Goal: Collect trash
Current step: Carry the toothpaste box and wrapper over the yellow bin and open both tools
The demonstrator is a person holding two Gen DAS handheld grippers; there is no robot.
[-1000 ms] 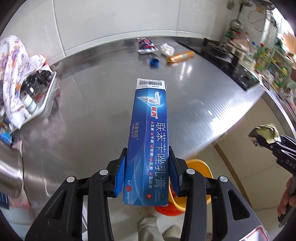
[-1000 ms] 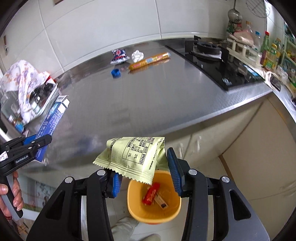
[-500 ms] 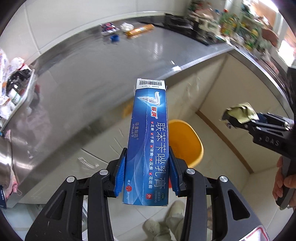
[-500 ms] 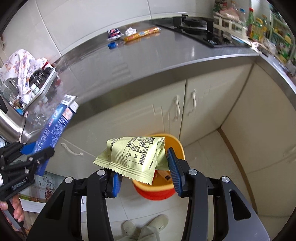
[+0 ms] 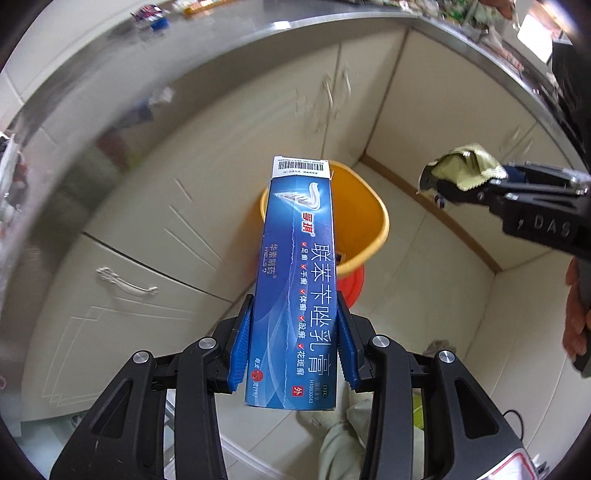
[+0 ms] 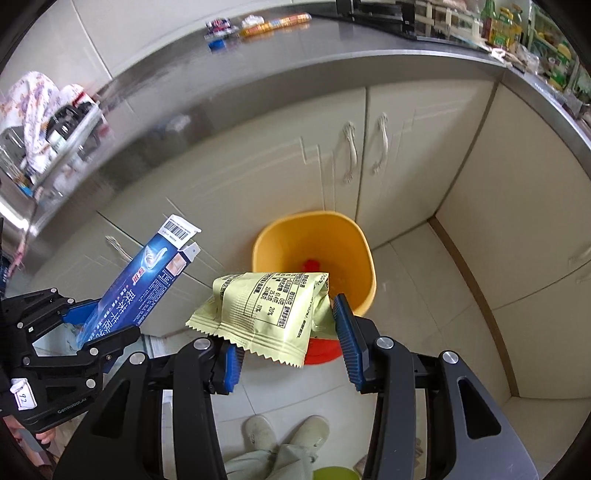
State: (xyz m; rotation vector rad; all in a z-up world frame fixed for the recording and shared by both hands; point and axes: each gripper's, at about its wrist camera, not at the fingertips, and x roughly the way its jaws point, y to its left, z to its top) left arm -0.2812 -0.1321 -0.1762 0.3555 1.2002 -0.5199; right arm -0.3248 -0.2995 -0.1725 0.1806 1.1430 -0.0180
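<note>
My left gripper (image 5: 293, 325) is shut on a long blue carton (image 5: 295, 288) with a barcode flap, held over the near side of the orange trash bin (image 5: 364, 221) on the floor. My right gripper (image 6: 286, 321) is shut on a pale yellow-green wrapper (image 6: 266, 310), held above the bin (image 6: 314, 240) at its near edge. A red item lies in the bin's bottom. The right gripper shows at the right of the left wrist view (image 5: 465, 181). The left gripper (image 6: 99, 325) with the carton (image 6: 144, 284) shows at the left of the right wrist view.
Cream cabinet doors (image 6: 354, 147) stand behind the bin under a steel counter (image 6: 295, 48). On the counter lie a blue cap (image 6: 216, 44), a small packet (image 6: 219, 26) and an orange stick pack (image 6: 275, 24). A rack with bottles (image 6: 55, 122) is at left. The person's slippers (image 6: 288, 432) are below.
Both grippers have dropped from counter height toward the floor and now hang over the orange bin. Each still holds its item.
</note>
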